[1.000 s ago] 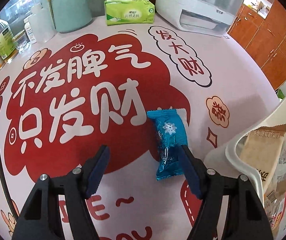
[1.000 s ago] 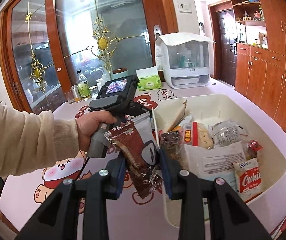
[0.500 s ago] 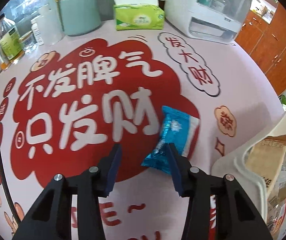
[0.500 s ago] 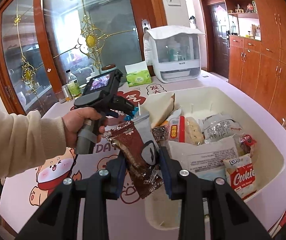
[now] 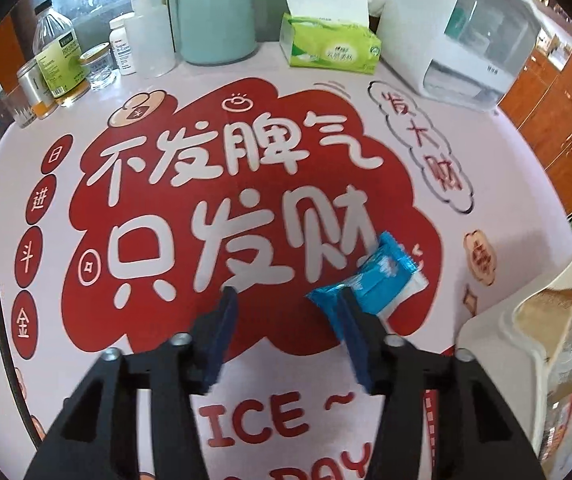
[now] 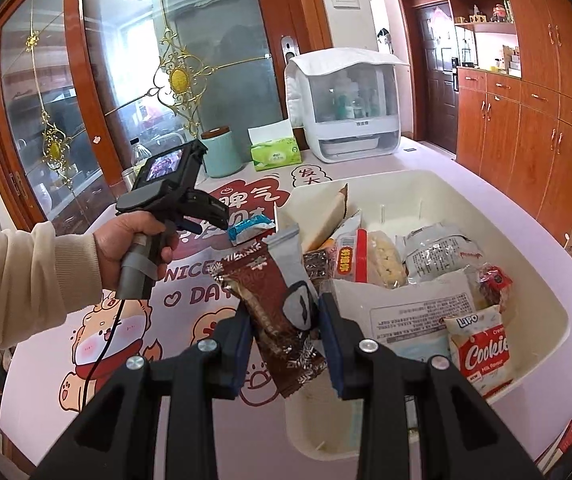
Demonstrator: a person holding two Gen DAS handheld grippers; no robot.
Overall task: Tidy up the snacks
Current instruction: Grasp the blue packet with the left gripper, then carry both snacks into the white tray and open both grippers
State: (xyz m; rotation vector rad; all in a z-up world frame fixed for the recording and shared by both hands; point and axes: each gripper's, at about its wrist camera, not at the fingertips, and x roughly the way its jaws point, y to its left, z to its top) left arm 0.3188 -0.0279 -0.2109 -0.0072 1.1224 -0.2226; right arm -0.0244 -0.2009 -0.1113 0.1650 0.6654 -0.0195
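A blue snack packet (image 5: 369, 284) sits tilted on the red-printed tablecloth, against the tip of the right finger of my left gripper (image 5: 286, 294). Only its left end pokes into the gap. The jaws are opening and the pads do not press on the packet. In the right wrist view a hand holds the left gripper (image 6: 216, 220) with the blue packet (image 6: 250, 227) at its tips. My right gripper (image 6: 284, 304) is shut on a brown and grey snack packet (image 6: 270, 300), held above the near rim of the white bin (image 6: 545, 280), which holds several snacks.
At the table's far edge stand a green tissue box (image 5: 327, 48), a teal canister (image 5: 216, 24), a white covered appliance (image 5: 465, 32) and several bottles and jars (image 5: 58, 68). The white bin's corner (image 5: 485, 328) is at the right. Wooden cabinets (image 6: 525, 128) line the right wall.
The left jaws narrowed around the blue packet, then widened again. The packet turned and now sits by the right finger instead of between the jaws. The right gripper kept its hold.
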